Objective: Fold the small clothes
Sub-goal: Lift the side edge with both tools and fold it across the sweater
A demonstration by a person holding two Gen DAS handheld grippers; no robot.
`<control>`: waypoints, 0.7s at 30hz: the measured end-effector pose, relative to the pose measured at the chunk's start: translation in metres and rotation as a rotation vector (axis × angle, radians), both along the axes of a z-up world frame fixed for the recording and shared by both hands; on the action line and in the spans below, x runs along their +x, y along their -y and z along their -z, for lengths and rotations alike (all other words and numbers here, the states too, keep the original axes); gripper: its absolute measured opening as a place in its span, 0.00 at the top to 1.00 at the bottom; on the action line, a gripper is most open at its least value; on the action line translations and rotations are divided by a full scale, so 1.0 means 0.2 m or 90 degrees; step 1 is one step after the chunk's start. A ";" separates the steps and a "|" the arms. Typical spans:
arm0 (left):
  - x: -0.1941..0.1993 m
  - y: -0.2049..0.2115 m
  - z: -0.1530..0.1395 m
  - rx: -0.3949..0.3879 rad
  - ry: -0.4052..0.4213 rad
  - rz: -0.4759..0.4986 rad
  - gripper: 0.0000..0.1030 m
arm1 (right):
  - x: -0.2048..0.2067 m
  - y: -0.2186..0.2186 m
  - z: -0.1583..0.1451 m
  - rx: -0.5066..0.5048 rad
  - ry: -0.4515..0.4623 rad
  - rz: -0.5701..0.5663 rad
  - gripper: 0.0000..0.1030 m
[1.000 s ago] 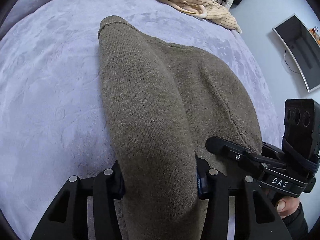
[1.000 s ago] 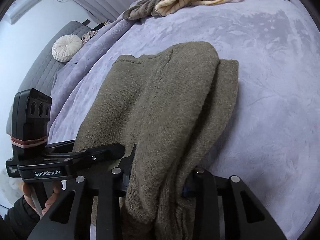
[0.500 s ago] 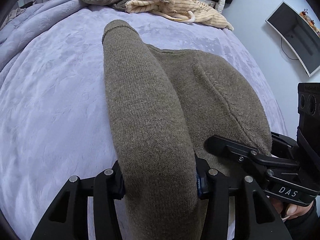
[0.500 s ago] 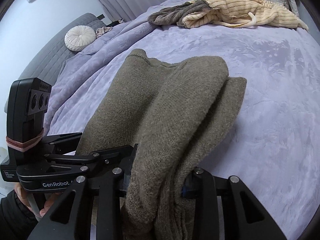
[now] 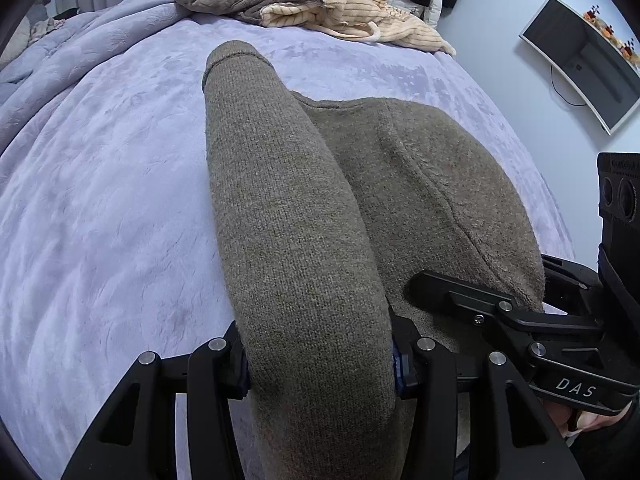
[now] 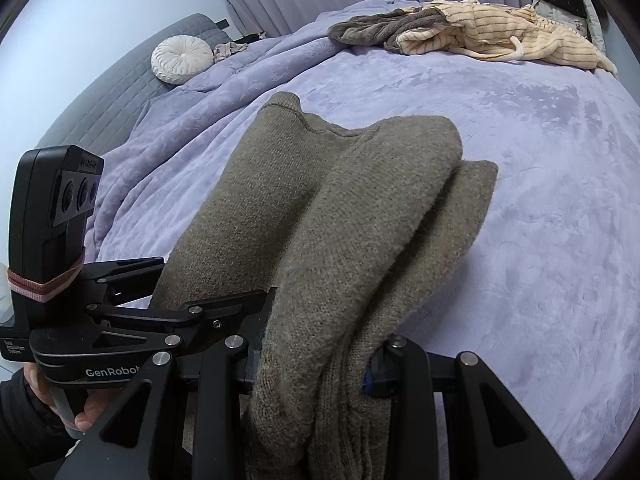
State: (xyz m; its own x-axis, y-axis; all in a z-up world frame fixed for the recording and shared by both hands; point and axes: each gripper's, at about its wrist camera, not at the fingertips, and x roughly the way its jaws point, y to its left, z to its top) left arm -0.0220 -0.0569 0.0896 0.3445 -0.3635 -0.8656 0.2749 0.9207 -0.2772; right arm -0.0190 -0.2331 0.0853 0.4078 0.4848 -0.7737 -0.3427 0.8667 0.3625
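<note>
1. Lavender bedspread is the work surface.
2. Left gripper is clenched on an olive knit sweater; right gripper is clenched on a bunched edge at its 6 o'clock.
3. Sweater drapes toward 12 o'clock: judged soft, light, non-slippery. Grip hems or corners.
4. Unfolded clothes lie at 12 o'clock.

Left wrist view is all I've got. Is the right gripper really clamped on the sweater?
Observer: Yes. The right wrist view shows the right gripper shut on several bunched layers of the sweater.
Operator: Anything past the blanket on the left side?
Observer: A white round cushion resting on a grey quilted surface, beyond the rumpled edge of the blanket.
</note>
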 end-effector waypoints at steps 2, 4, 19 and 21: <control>-0.04 -0.01 0.01 0.002 -0.001 -0.002 0.51 | -0.04 -0.02 0.00 -0.005 0.001 -0.004 0.66; -0.08 -0.03 0.01 0.002 -0.001 -0.003 0.51 | -0.09 -0.04 0.01 -0.005 0.000 -0.007 0.66; -0.25 -0.10 0.08 -0.005 -0.006 -0.015 0.51 | -0.24 -0.09 0.06 -0.002 -0.006 -0.022 0.66; -0.25 -0.10 0.09 -0.007 -0.009 -0.018 0.51 | -0.23 -0.09 0.07 0.000 -0.008 -0.023 0.66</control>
State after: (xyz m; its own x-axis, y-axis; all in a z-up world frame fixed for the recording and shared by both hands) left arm -0.0728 -0.0361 0.0725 0.3421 -0.3636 -0.8665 0.2451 0.9247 -0.2913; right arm -0.0660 -0.2141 0.0713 0.3798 0.4993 -0.7788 -0.3694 0.8537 0.3672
